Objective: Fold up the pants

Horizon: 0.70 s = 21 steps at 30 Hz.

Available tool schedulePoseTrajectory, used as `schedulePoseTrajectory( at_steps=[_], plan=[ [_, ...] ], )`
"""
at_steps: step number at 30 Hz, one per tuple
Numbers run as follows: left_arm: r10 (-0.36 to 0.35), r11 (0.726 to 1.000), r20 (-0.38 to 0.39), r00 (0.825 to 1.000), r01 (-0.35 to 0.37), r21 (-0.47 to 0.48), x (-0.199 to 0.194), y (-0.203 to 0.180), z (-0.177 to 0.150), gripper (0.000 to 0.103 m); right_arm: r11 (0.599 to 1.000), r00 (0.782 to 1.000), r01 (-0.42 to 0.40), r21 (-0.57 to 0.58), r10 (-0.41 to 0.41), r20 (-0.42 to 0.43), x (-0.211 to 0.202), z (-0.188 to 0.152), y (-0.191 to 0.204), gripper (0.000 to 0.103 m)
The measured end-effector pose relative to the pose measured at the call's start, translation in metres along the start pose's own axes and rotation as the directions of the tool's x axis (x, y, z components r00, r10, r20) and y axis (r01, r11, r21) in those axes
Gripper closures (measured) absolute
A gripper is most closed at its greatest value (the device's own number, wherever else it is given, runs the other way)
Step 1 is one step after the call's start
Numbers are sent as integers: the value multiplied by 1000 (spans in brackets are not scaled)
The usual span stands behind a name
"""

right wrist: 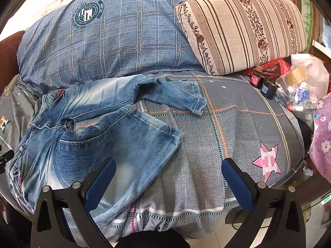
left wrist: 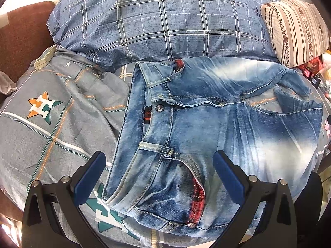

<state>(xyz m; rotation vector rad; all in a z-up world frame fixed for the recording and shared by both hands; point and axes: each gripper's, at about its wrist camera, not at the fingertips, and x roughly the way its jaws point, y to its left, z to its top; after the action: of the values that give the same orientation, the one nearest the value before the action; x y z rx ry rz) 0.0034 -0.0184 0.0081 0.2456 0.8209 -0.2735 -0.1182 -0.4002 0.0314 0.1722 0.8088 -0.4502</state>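
Jeans [left wrist: 206, 128], faded blue denim: spread on grey plaid sheet [left wrist: 51, 128], waistband toward the left, legs toward the right, near leg doubled back over itself, far leg [right wrist: 175, 97] bent with its cuff on the sheet. Left gripper [left wrist: 159, 169]: fingers wide apart, holding nothing, above the waistband and front pocket. Right gripper [right wrist: 168, 177]: fingers wide apart, empty, over the near leg's edge and bare sheet. Behind: blue plaid pillow [right wrist: 113, 41], striped floral pillow [right wrist: 244, 31]. Two small dark bottles [right wrist: 262, 84] beside plastic bags [right wrist: 300, 78] at far right

Left tool [left wrist: 159, 167] and right tool [right wrist: 168, 172] both hover spread wide.
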Motion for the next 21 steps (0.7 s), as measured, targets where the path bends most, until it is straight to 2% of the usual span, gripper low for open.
schedulePoseTrajectory(
  at_steps=[12, 17, 21],
  plan=[
    [-15, 999, -36, 999, 13, -45, 3, 11, 3, 0, 1000, 1000, 11, 18, -11, -20, 3, -4, -18, 1],
    [-40, 996, -75, 996, 33, -87, 3, 24, 4, 0, 999, 999, -19, 33, 21, -45, 13, -1, -20, 1],
    [-98, 985, -122, 988, 79, -156, 1, 43, -8, 0, 994, 994, -67, 81, 74, -85, 34, 2, -26, 2]
  ],
)
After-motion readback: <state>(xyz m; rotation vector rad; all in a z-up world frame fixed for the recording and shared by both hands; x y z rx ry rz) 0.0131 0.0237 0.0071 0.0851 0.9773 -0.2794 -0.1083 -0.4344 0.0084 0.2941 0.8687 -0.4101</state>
